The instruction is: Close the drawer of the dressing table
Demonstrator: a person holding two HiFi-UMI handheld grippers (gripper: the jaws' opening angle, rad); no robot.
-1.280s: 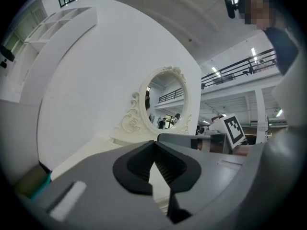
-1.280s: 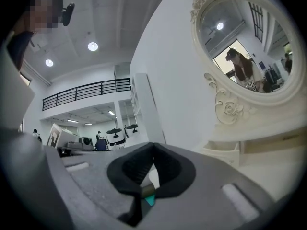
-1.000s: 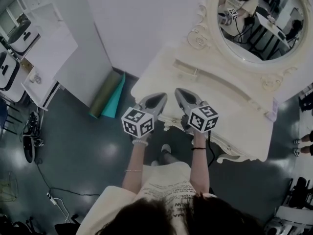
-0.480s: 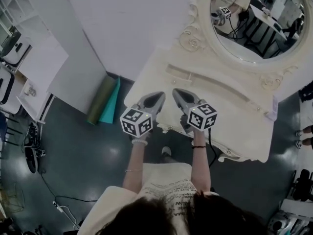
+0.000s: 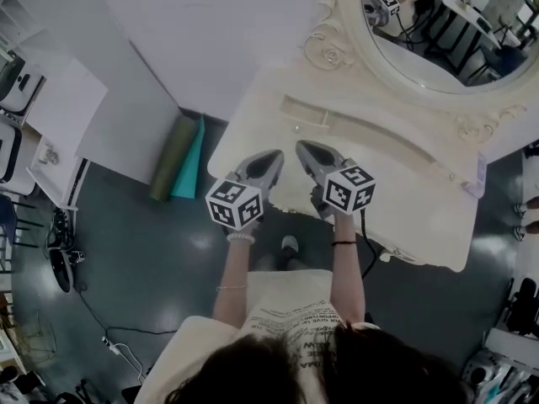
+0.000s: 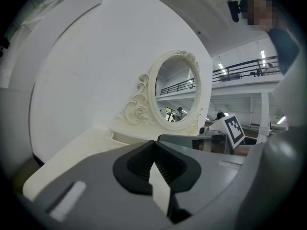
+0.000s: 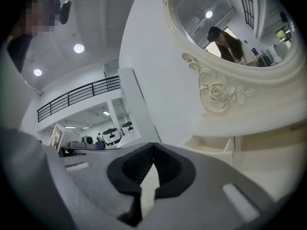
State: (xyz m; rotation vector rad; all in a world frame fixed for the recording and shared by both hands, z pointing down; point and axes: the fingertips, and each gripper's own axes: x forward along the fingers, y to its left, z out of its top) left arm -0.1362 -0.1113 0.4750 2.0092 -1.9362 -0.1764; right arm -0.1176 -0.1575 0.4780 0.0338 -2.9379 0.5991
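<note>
The cream dressing table (image 5: pixel 421 217) stands against the white wall, with an oval mirror (image 5: pixel 438 23) above it. A low ledge runs under the mirror, and a small drawer (image 5: pixel 305 113) sticks out of its left end; the same drawer (image 7: pixel 211 145) shows in the right gripper view, pulled out. My left gripper (image 5: pixel 271 156) and right gripper (image 5: pixel 303 147) hover side by side over the table's front left part, short of the drawer. The left gripper (image 6: pixel 153 145) and the right gripper (image 7: pixel 153 146) are both shut with nothing between their jaws.
A rolled green and teal mat (image 5: pixel 179 158) leans on the floor left of the table. White partitions (image 5: pixel 93 116) and shelving stand further left. Cables (image 5: pixel 93 310) lie on the dark floor. The person's foot (image 5: pixel 289 244) is just before the table's front edge.
Both grippers have moved forward together over the table's front edge toward the ledge under the mirror. Both have stayed shut.
</note>
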